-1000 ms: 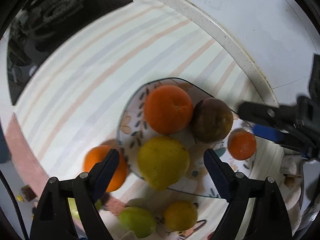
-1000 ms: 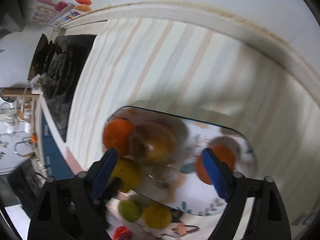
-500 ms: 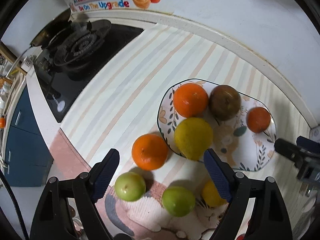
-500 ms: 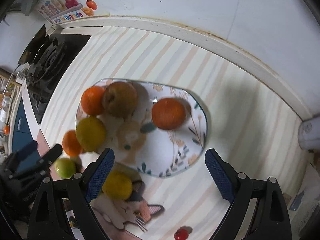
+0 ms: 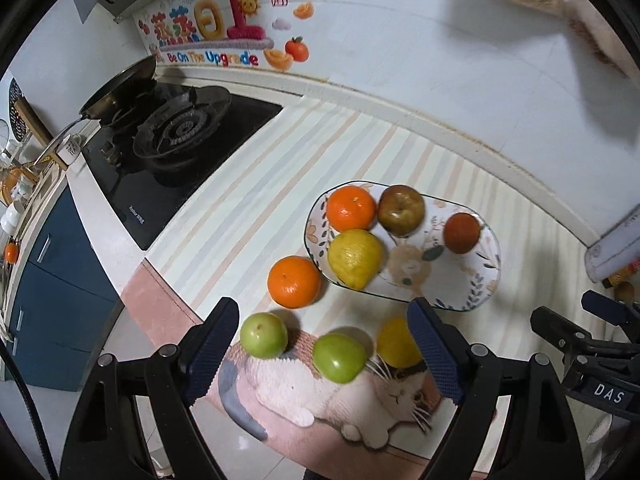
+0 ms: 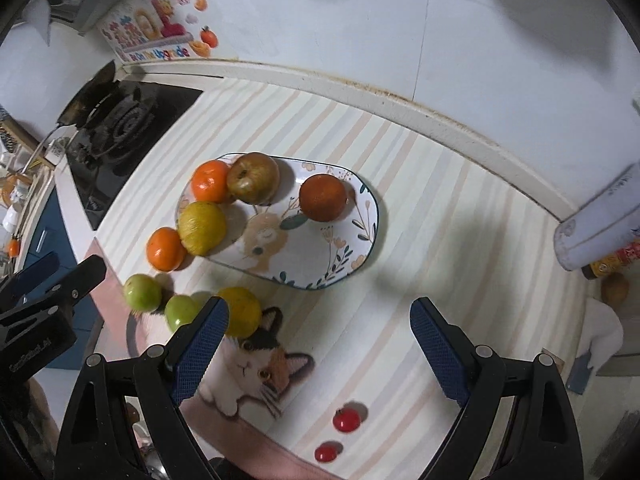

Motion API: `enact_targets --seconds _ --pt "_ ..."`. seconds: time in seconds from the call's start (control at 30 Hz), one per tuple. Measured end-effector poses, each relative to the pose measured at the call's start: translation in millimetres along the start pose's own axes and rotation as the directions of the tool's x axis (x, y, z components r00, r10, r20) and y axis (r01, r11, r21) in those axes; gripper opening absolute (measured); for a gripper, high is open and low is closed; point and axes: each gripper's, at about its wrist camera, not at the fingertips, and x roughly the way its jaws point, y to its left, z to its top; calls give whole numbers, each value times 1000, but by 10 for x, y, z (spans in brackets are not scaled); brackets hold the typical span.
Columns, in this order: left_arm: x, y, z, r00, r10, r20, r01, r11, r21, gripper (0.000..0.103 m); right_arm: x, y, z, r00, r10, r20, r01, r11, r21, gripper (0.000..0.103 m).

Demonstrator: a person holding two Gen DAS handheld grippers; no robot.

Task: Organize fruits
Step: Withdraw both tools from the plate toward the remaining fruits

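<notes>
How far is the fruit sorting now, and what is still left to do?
Done: four fruits lie on the plate. In hand: nothing; left tool and right tool are open and empty. Left: an orange, two green fruits and a yellow one on the mat.

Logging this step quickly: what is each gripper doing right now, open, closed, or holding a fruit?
Left gripper: jaws open, holding nothing.
Right gripper: jaws open, holding nothing.

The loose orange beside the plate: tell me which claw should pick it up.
Left, probably. The loose orange lies just ahead of the open, empty left claw, beside the plate. The right claw, also open, sits farther over; the orange is off to its side.
</notes>
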Motion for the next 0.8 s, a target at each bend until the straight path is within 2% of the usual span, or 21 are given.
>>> enact_targets --seconds 0.43,0.63,0.8 --pt "-798 -85 -148 993 -50 108 48 999 23 86 -1036 45 -367 988 35 148 -30 999 -35 94" --pt "-1054 -89 -191 986 -63 155 61 998 14 86 -1335 1 -425 980 37 197 -31 999 -34 94" --pt "-1117 -69 -210 984 -84 158 86 996 -5 86 -1431 -21 -445 978 65 200 -61 998 -24 94"
